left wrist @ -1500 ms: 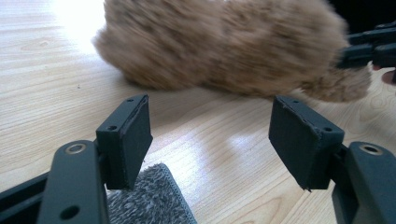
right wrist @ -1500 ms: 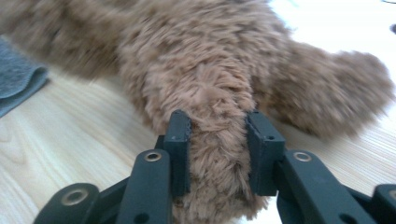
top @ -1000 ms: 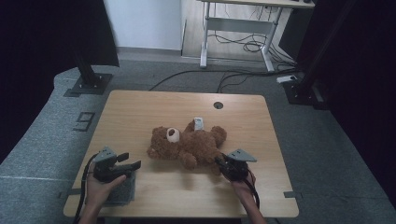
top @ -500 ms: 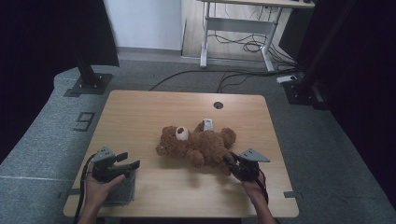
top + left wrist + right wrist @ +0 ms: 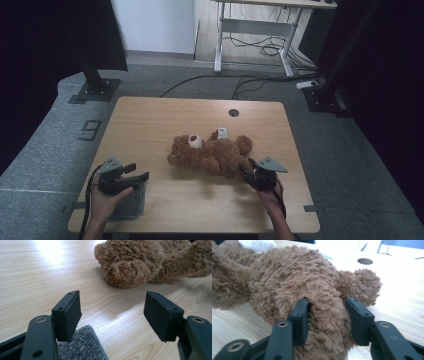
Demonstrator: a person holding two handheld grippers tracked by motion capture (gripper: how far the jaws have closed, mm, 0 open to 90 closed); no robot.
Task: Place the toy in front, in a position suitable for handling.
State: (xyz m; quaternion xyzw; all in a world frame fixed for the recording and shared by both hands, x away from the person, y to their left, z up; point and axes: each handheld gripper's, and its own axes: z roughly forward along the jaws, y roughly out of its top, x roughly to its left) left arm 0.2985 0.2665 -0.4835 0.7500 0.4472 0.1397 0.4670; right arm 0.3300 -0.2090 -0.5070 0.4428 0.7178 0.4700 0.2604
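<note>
A brown teddy bear point(image 5: 210, 155) lies on its back in the middle of the wooden table point(image 5: 150, 120), with a white tag point(image 5: 221, 133) on its far side. My right gripper point(image 5: 246, 169) is at the bear's near right leg. In the right gripper view that furry leg point(image 5: 329, 322) sits between the jaws of the right gripper point(image 5: 327, 305), which have just been opening; a dark gap shows beside the left pad. My left gripper point(image 5: 139, 172) rests open at the table's front left, pointing at the bear's head point(image 5: 140, 262). Nothing is between the jaws of the left gripper point(image 5: 112, 305).
A grey fuzzy cloth point(image 5: 127, 200) lies under the left gripper near the front edge; its corner point(image 5: 82, 345) shows below the left jaw. A round cable hole point(image 5: 233, 112) sits at the table's far side. Dark stands, a desk frame and floor cables lie beyond.
The bear and my right gripper shifted a little to the right, then stopped. The right jaws have parted around the leg. The left hand has stayed put.
</note>
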